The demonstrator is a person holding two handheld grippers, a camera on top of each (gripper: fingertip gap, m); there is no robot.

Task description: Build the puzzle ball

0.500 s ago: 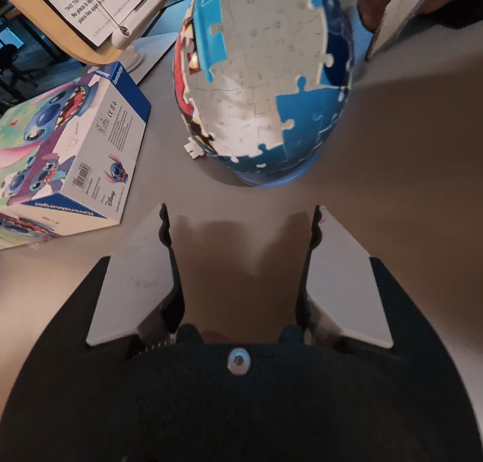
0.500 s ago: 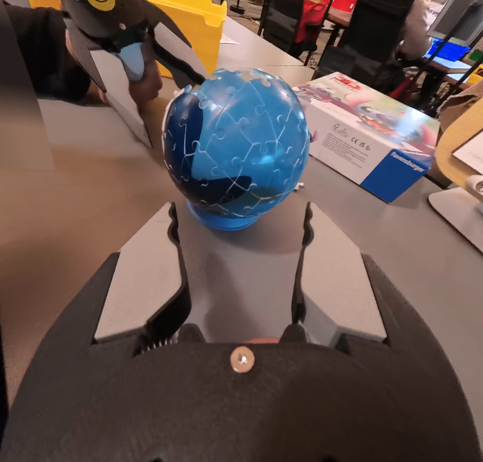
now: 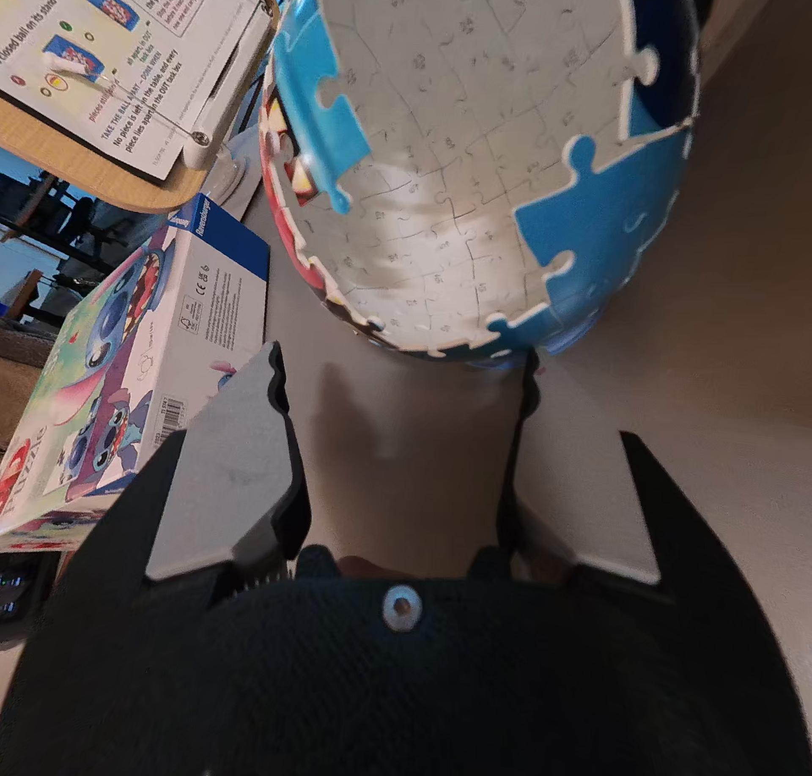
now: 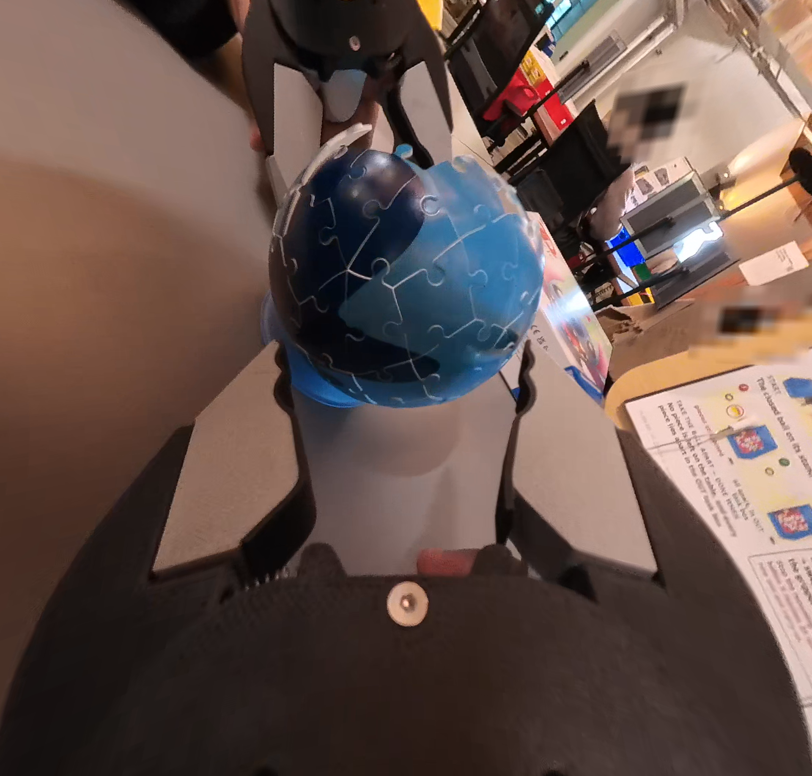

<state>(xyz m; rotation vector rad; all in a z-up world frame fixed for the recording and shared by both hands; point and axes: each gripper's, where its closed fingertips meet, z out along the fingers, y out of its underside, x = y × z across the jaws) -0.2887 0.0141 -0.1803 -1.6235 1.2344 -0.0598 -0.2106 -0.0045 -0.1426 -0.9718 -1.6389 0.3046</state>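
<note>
Both grippers, left gripper [image 3: 402, 370] and right gripper [image 4: 402, 370], are gaping wide, flanking the unfinished puzzle ball [image 4: 404, 280], risking knocking its loose open rim apart.

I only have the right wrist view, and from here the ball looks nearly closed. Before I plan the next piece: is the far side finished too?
Observer: No. The left wrist view shows a big gap in the puzzle ball. It looks straight in at the white backs of the pieces.
Operator: Is the left hand-held gripper carrying a piece for it?
Observer: No, the left hand-held gripper is open, with nothing between its fingers.
Operator: Is that side all blue as well?
Observer: Not all. Along the gap's left rim there are red and yellow printed pieces.
</note>
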